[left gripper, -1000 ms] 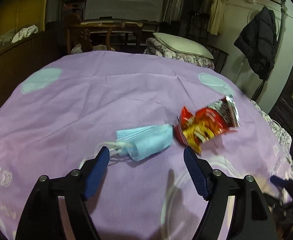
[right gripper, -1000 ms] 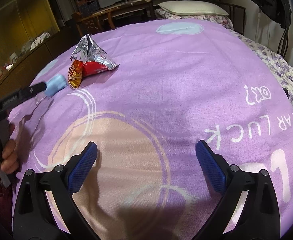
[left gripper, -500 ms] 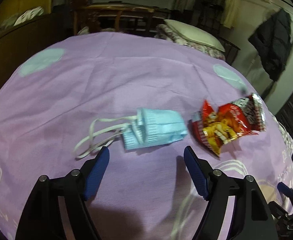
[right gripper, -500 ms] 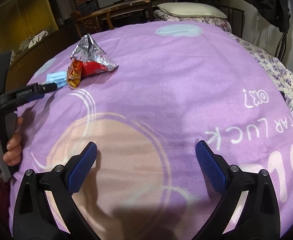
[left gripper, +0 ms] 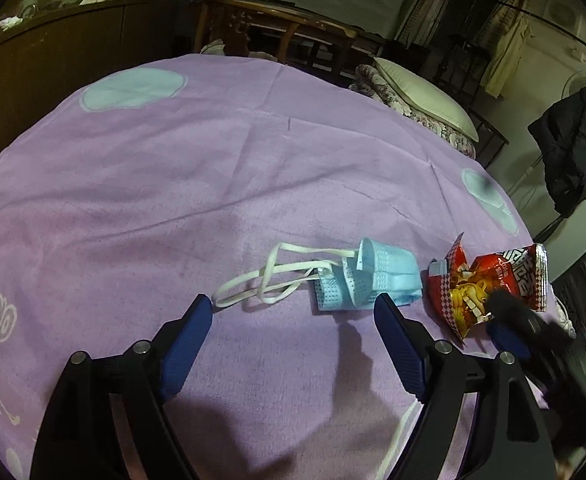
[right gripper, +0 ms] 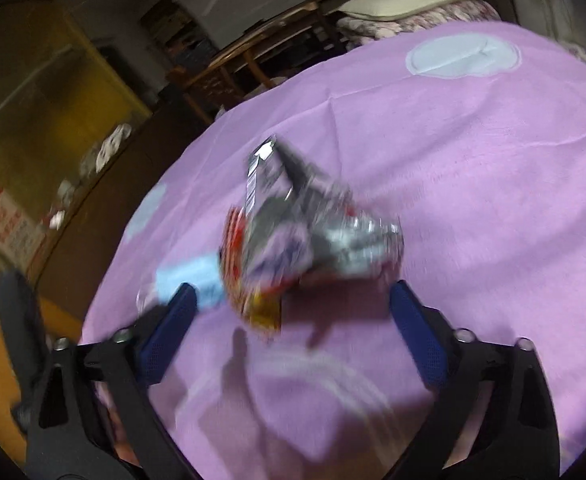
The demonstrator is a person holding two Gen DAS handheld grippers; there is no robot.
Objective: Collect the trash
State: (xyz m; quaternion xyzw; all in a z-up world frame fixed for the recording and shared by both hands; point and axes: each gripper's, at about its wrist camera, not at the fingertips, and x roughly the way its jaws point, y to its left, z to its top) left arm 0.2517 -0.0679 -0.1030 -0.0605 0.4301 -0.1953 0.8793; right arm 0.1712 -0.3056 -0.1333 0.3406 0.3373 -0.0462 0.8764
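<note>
A wide purple printed bedsheet is covering the bed and carrying all the trash. A crumpled red and silver foil snack wrapper is lying near the sheet's right side. A folded light-blue face mask with white ear loops is lying just beside it, to its left. The left tongs are hanging just short of the mask, their jaws opening and holding nothing. The right tongs are closing, the blurred wrapper sitting ahead of the tips, ungripped.
</note>
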